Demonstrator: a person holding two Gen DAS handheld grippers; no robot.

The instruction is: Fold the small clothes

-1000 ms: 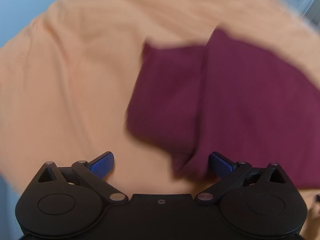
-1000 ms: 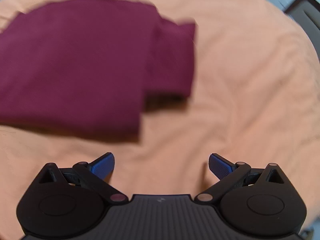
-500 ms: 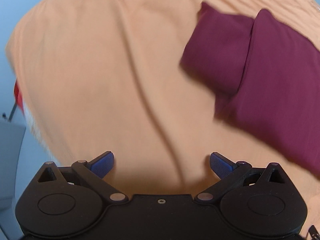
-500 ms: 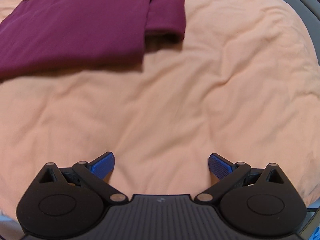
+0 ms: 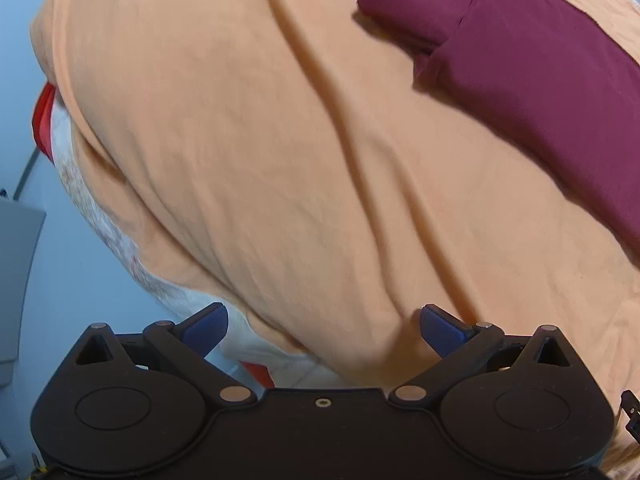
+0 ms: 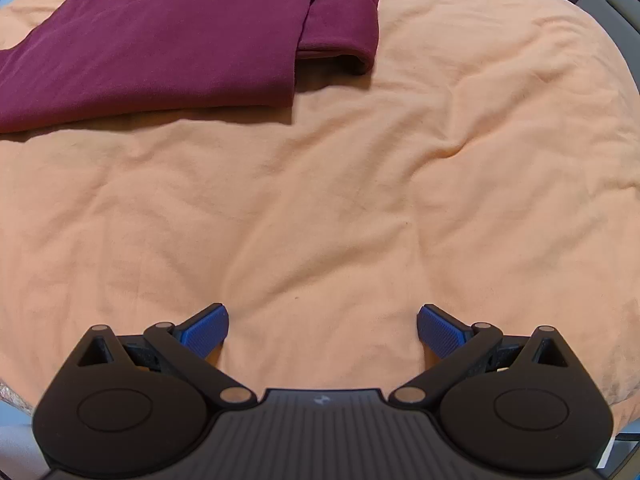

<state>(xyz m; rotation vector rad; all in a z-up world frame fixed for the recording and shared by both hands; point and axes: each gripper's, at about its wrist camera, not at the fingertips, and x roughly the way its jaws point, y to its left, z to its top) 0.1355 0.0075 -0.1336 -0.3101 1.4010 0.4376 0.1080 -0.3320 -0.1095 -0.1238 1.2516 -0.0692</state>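
The maroon garment (image 6: 160,44) lies folded on the far orange sheet (image 6: 360,200) (apparently finished); left gripper (image 5: 324,326) and right gripper (image 6: 322,324) hover empty, fingers wide.

Maroon garment (image 6: 160,48) is soft matt knit cloth, smooth, folded edges rounded and thick. Orange sheet (image 6: 360,184) is matt woven cloth, lightly wrinkled (deeper creases in left wrist view). Right gripper (image 6: 322,322) body is matt black plastic, ribbed top plate, small metal pivot pins; blue pads (image 6: 208,326) look rubbery, fine ridged texture. Left gripper (image 5: 324,322) is the same plastic with a smooth top.
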